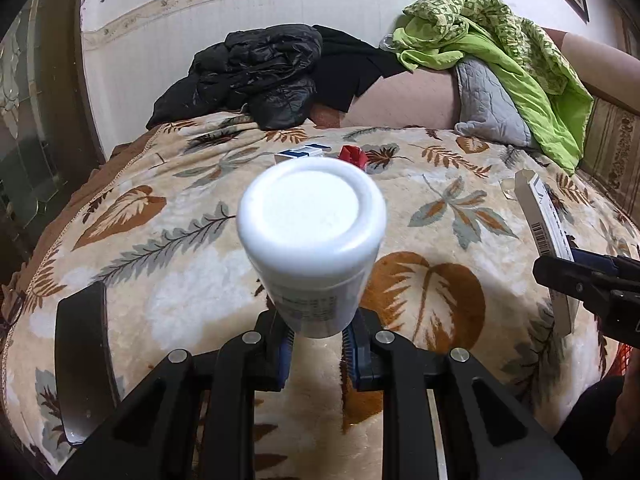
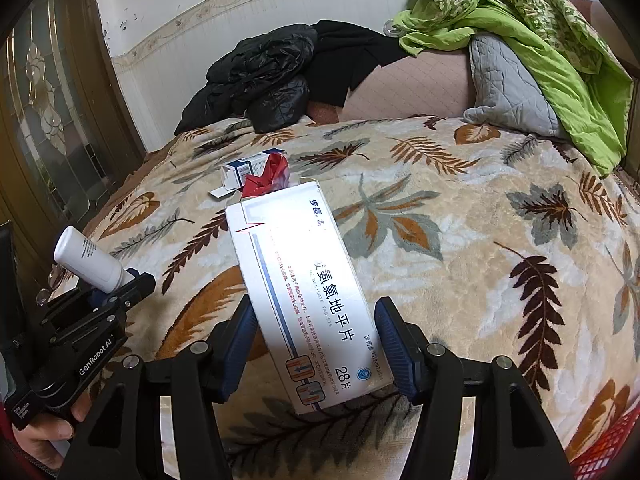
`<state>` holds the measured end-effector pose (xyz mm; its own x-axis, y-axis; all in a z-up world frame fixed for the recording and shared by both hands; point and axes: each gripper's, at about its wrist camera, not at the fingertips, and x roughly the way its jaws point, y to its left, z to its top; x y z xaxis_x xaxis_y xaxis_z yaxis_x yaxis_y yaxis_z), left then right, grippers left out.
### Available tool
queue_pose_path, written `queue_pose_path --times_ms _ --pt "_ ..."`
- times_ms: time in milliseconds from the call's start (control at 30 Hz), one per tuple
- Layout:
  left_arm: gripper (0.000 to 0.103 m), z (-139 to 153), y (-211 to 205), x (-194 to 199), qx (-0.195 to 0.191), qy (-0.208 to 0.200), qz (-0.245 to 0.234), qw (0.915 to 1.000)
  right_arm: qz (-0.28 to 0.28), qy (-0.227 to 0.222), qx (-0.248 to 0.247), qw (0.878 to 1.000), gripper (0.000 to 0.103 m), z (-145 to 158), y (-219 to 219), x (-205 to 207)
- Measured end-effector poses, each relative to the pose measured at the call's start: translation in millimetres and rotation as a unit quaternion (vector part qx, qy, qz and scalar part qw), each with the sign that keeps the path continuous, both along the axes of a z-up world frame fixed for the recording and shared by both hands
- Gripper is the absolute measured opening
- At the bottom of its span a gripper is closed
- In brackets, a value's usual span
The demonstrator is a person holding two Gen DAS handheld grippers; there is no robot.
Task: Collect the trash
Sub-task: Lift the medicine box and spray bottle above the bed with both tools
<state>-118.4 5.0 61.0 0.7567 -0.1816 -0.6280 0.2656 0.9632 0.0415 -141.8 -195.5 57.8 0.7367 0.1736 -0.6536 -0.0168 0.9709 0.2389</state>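
Note:
My left gripper is shut on a white plastic bottle, gripped by its narrow end so its flat bottom points away from me above the leaf-patterned blanket. In the right wrist view this bottle and the left gripper show at the left. My right gripper is shut on a flat white medicine box, held by its long sides. In the left wrist view that box and the right gripper appear at the right edge. A small blue-and-white carton and a crumpled red wrapper lie on the blanket beyond.
A black jacket, a grey quilted cushion and green cloth are piled at the bed's far side against the wall. A glazed wooden door stands on the left. A red mesh basket shows at the lower right. A person's hand holds the left gripper.

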Motion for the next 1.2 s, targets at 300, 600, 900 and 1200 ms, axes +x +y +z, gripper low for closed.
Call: queue_pose_path --times_ms 300,600,900,1200 --pt "0.02 0 0 0 0.001 -0.001 0.0 1.0 0.0 0.0 0.0 1.0 0.064 0 0 0" --pt "0.02 0 0 0 0.001 0.0 -0.002 1.0 0.0 0.0 0.0 1.0 0.064 0 0 0" --pt "0.02 -2 2 2 0.0 0.002 -0.003 1.0 -0.005 -0.003 0.004 1.0 0.064 0 -3 -3" --pt "0.02 3 -5 -8 0.006 -0.003 -0.021 0.9998 -0.018 0.0 0.043 0.999 0.064 9 -17 -22"
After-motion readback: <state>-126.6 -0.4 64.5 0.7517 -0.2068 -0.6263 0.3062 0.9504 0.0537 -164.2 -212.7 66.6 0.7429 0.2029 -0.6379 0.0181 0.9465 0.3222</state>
